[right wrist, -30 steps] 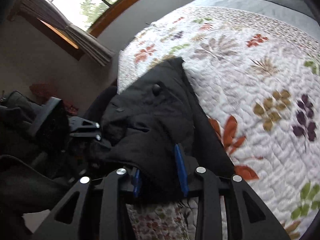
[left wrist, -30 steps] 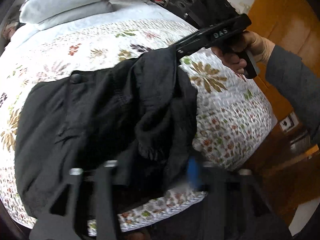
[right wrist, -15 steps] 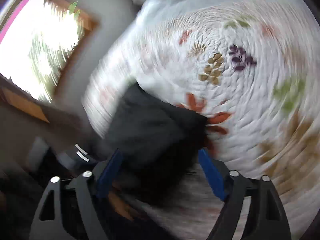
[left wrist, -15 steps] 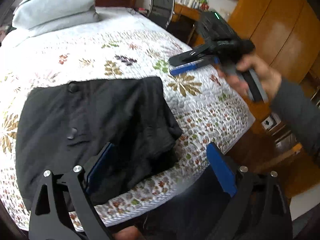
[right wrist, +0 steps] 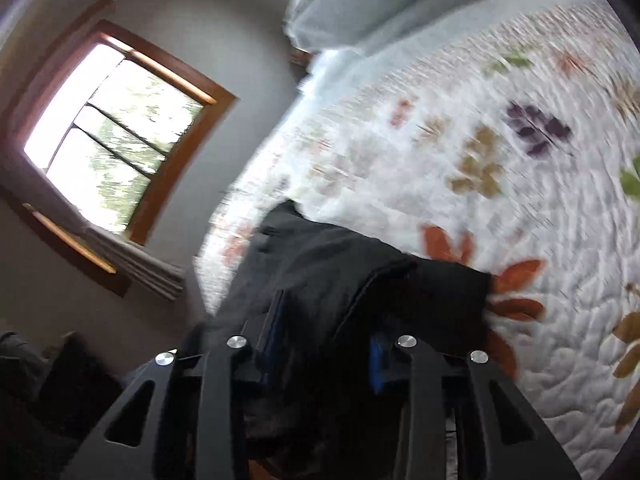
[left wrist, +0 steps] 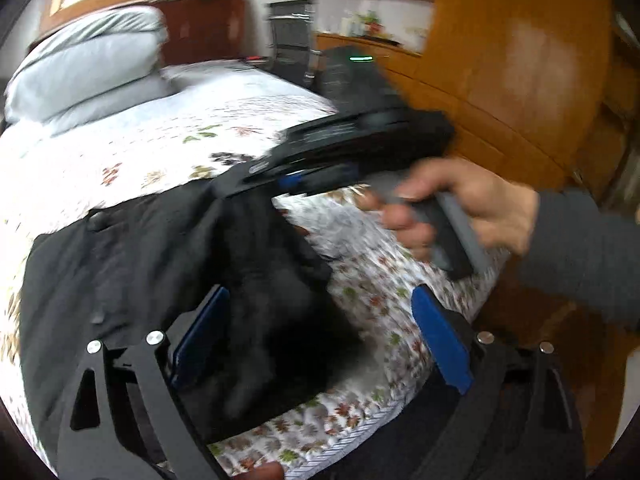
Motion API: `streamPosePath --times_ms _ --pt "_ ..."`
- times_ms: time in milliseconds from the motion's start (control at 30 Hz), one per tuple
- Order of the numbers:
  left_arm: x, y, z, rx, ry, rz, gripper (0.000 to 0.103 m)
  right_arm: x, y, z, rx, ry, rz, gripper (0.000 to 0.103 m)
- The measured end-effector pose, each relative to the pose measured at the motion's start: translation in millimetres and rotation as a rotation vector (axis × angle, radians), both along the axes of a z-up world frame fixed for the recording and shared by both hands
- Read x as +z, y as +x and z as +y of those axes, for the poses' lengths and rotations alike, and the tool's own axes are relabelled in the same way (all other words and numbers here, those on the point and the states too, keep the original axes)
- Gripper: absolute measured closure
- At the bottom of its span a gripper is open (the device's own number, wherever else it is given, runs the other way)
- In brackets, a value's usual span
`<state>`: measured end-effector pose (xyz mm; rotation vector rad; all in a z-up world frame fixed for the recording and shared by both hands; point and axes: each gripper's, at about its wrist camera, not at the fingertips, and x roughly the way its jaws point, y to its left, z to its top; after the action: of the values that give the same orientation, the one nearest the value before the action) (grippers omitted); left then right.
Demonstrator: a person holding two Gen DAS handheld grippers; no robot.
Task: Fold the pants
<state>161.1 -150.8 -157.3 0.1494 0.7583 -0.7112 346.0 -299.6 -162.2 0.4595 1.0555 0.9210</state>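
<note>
**Left spread, right pinched**

The left gripper [left wrist: 316, 332] hangs low with its 2 blue-padded fingers [left wrist: 440, 344] spread wide apart, nothing pinched between them. The right gripper [right wrist: 324, 344] has its 2 fingers drawn close with dark cloth between them. In the left wrist view, the person's right hand [left wrist: 460, 208] wraps its grey handle, sleeve reaching in from the right.

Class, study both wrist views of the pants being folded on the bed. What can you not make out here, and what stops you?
- Right gripper, right view: pants bunch between its fingers, so a firm grip is uncertain.
- Pants' near edge, left view: hidden behind the left gripper, whose fingers stand apart.
- Shelf items, left view: too small and blurred.
- Quilt pattern, right view: motion-smeared.
</note>
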Motion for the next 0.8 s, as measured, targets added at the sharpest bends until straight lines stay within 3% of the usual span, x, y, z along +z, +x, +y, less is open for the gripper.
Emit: streamPosePath --times_ms 33,67,100,167,233,300,367,433,500,567,700,800 --pt "-8 0 -4 -0.007 0.025 0.016 0.012 -9 1 -1 -0.014 -0.029 0.026 0.055" --pt "-17 2 -7 -0.016 0.040 0.057 0.012 -12 -2 -5 -0.027 -0.033 0.036 0.055" --pt "-29 5 -7 -0.032 0.022 0.138 0.012 -11 -6 -8 -0.033 -0.036 0.035 0.053" --pt "-30 2 -3 -0.032 0.008 0.149 0.012 5 -23 -20 -0.069 -0.075 -0.008 0.047" --pt "-20 -4 6 -0.050 -0.019 0.152 0.012 25 -45 -26 -0.113 -0.163 -0.085 0.044" --pt "-2 -6 29 -0.038 -0.114 0.192 0.011 48 -81 -18 -0.121 -0.260 -0.199 0.044" --pt "15 -5 54 0.012 -0.173 0.181 0.011 62 -112 2 -0.064 -0.258 -0.275 0.046" --pt "26 -1 74 0.067 -0.173 0.149 0.008 67 -133 23 -0.023 -0.253 -0.319 0.048" --pt "35 8 95 0.140 -0.125 0.087 0.004 59 -145 43 0.017 -0.247 -0.298 0.049" --pt "33 23 113 0.219 -0.054 0.076 0.004 47 -150 59 0.052 -0.279 -0.274 0.049" --pt "0 53 135 0.284 0.011 0.184 0.004 24 -162 56 0.048 -0.395 -0.206 0.056" --pt "-25 61 140 0.287 0.070 0.220 0.004 29 -167 53 0.035 -0.420 -0.188 0.056"
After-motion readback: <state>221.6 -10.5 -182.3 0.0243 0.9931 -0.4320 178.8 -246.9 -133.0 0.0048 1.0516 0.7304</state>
